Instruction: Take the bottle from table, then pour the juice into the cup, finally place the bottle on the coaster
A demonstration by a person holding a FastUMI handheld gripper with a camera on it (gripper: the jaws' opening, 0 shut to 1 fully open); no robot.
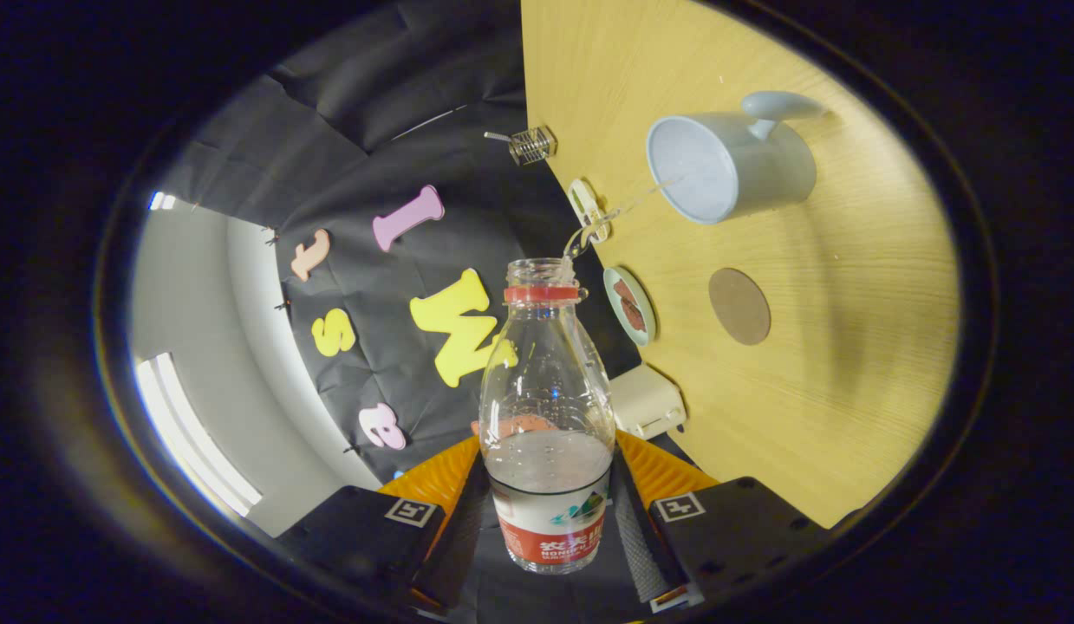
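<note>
Now gripper [550,520] around tilted bottle [547,390]

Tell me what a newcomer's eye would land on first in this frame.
First, the clear plastic bottle clamped between the gripper fingers, uncapped and tipped, with a thin stream of liquid arcing from its mouth toward the pale blue cup on the wooden table. Next, the round brown coaster beside the cup, with nothing on it.

The camera rides on the gripper [550,520], looking forward along its fingers. It sits close, rolled sideways to the table [814,416] beyond.
</note>
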